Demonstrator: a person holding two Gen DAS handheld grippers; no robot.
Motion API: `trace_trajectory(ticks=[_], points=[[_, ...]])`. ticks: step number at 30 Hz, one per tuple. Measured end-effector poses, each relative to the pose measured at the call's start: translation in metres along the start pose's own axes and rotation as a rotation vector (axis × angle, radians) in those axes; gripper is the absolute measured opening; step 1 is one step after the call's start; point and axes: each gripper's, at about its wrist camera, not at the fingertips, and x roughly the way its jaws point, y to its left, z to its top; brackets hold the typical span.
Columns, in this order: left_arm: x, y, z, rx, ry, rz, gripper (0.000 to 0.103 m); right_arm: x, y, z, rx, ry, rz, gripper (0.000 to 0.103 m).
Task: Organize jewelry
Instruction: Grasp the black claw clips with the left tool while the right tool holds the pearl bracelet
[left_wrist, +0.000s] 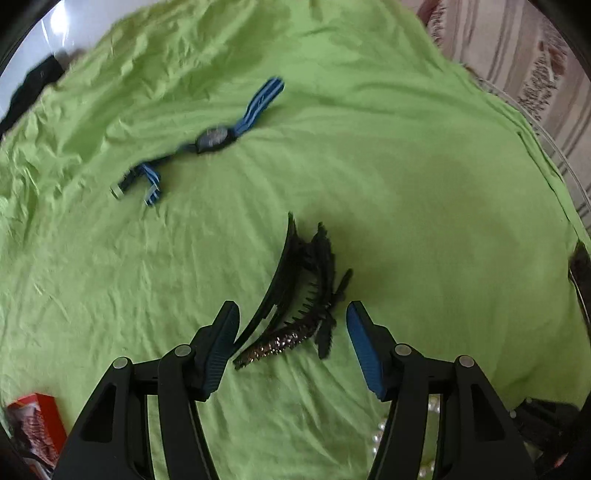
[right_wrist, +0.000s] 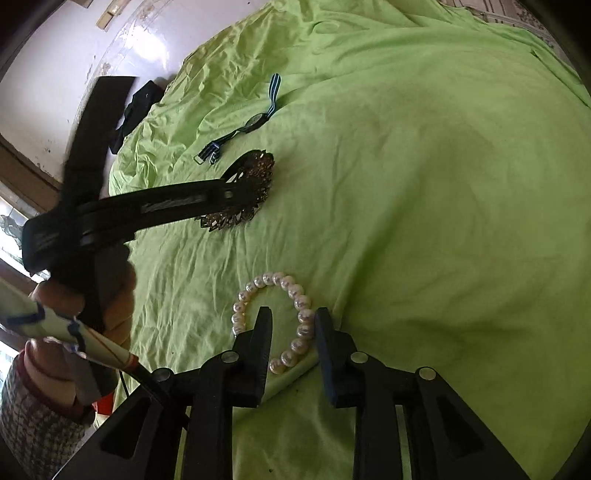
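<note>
**Hair clip framed, pearls let go**

While the left hand-held gripper (left_wrist: 291, 332) hangs over the green sheet (left_wrist: 406, 166), its 2 jaws stand apart with the black hair clip (left_wrist: 295, 280) lying between them, and neither pad presses on it. It is open, then, and straddling the clip's near end, a stance that suits a pinch across the narrow spine rather than along its length. The clip's sequinned edge faces the camera and its teeth point toward the right pad, so a closing grip would probably catch the comb first.

The right hand-held gripper (right_wrist: 291, 317) is also open: the pearl bracelet (right_wrist: 275, 317) lies flat on the sheet, one side of its loop passing between the fingertips, with a visible gap at each pad. That reads as a piece resting, not held. A hand (right_wrist: 92, 295) in a patterned sleeve holds the left tool in the right wrist view.

Further out, the blue-striped watch (left_wrist: 214, 140) lies stretched open beyond the clip, well apart from the pearls. 3 pieces are spread singly, likely so each can be taken alone.
</note>
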Motion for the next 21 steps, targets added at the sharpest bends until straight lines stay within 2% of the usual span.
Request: trace_trajectory(ticks=[3,4,5,7,8,13,21], points=[[0.006,0.012,-0.003,-0.071,0.026,-0.041,0.043,0.006,0.005,0.000,-0.024,0.005,-0.016,0.026],[0.005,0.016,-0.005,-0.093,0.031,-0.063,0.033,0.007,0.005,0.000,-0.031,0.007,-0.020,0.026],[0.002,0.019,-0.007,-0.113,0.036,-0.075,0.030,0.011,0.007,0.000,-0.040,0.010,-0.028,0.026],[-0.006,0.026,-0.013,-0.151,0.030,-0.106,0.029,0.013,0.010,0.000,-0.060,0.010,-0.033,0.025],[-0.014,0.032,-0.018,-0.179,0.025,-0.134,0.029,0.013,0.011,0.001,-0.068,0.004,-0.033,0.012],[-0.070,0.059,-0.057,-0.285,-0.025,-0.241,0.029,0.007,0.008,0.001,-0.037,-0.021,0.040,0.011],[-0.160,0.095,-0.143,-0.410,-0.137,-0.377,0.029,-0.022,0.010,-0.009,0.016,-0.091,0.068,0.011]])
